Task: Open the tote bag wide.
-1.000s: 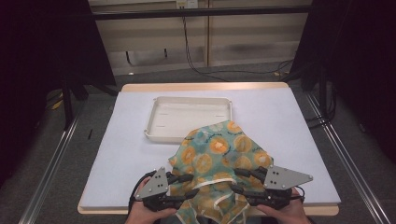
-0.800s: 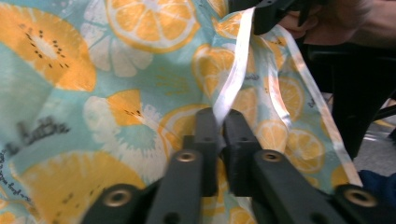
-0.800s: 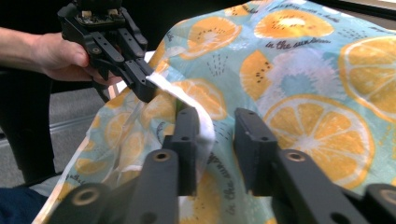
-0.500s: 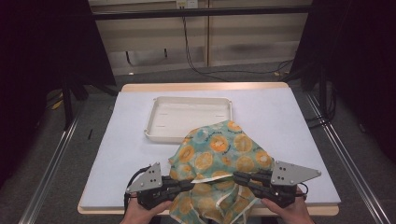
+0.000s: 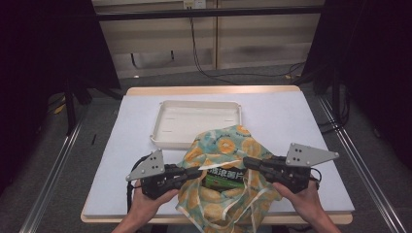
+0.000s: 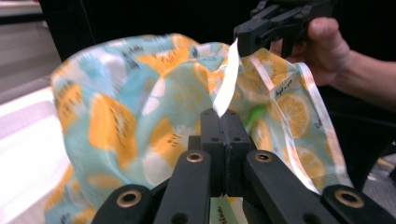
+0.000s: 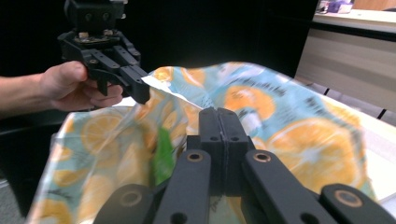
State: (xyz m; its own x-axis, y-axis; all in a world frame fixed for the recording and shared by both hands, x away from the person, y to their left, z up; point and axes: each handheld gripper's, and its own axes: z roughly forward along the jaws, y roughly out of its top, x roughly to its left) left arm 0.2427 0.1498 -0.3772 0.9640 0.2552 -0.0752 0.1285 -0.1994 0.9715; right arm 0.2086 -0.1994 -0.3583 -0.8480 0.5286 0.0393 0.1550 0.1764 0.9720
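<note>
A teal cloth bag [image 5: 228, 145] printed with orange slices lies at the table's front middle, its mouth toward the person. My left gripper [image 5: 200, 171] is shut on the left side of the bag's rim, and my right gripper [image 5: 245, 161] is shut on the right side. Between them the mouth is held apart and lifted. A green packet [image 5: 222, 177] with white lettering shows inside. In the left gripper view my jaws [image 6: 224, 116] pinch a white rim strip, with the other gripper [image 6: 254, 32] beyond. In the right gripper view my jaws [image 7: 219, 114] press on fabric [image 7: 280, 126].
An empty white tray [image 5: 197, 103] sits behind the bag at the table's middle. The white table cover [image 5: 291, 116] ends at a wooden edge near the person. Metal rails run along both sides of the table, and cables hang at the back.
Both grippers closed on the bag's rim, rose and drew apart sideways. The bag's mouth has spread, and the green packet inside has come into sight.
</note>
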